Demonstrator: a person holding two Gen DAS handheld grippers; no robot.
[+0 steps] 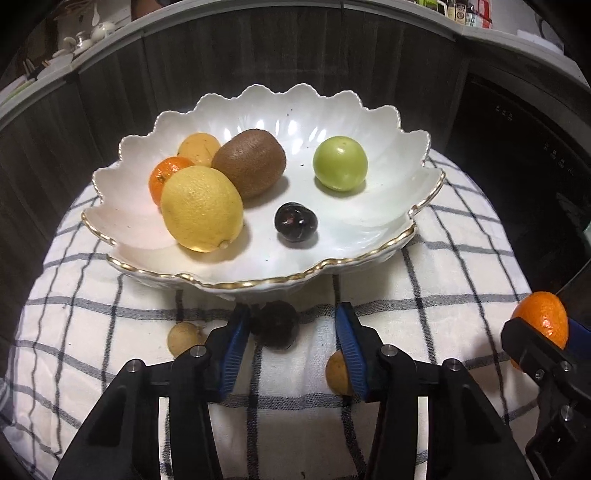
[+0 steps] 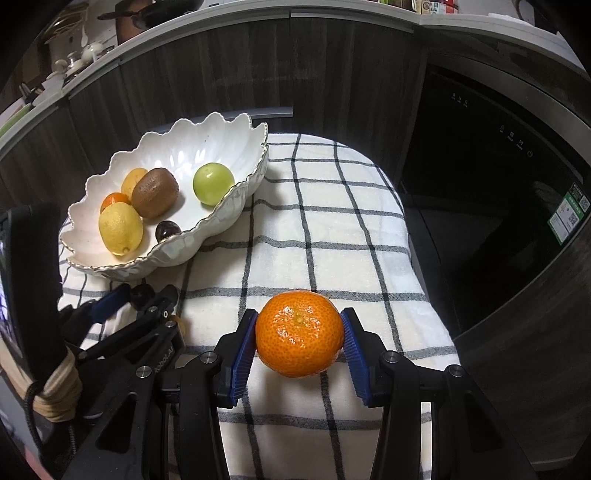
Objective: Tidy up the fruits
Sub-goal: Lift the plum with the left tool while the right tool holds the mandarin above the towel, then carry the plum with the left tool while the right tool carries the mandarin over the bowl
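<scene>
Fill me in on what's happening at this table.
Fruit is being gathered into the white bowl. It already holds a lemon, kiwi, green fruit, a dark fruit and more. The right gripper is shut on a tangerine. The left gripper is open around another dark fruit on the checked cloth.

A home kitchen is shown: cups and jars (image 1: 469, 16) are lined up on a counter (image 2: 207, 22), dark cupboard doors (image 2: 207, 70) are seen below, with a built-in black oven (image 2: 491, 184).
</scene>
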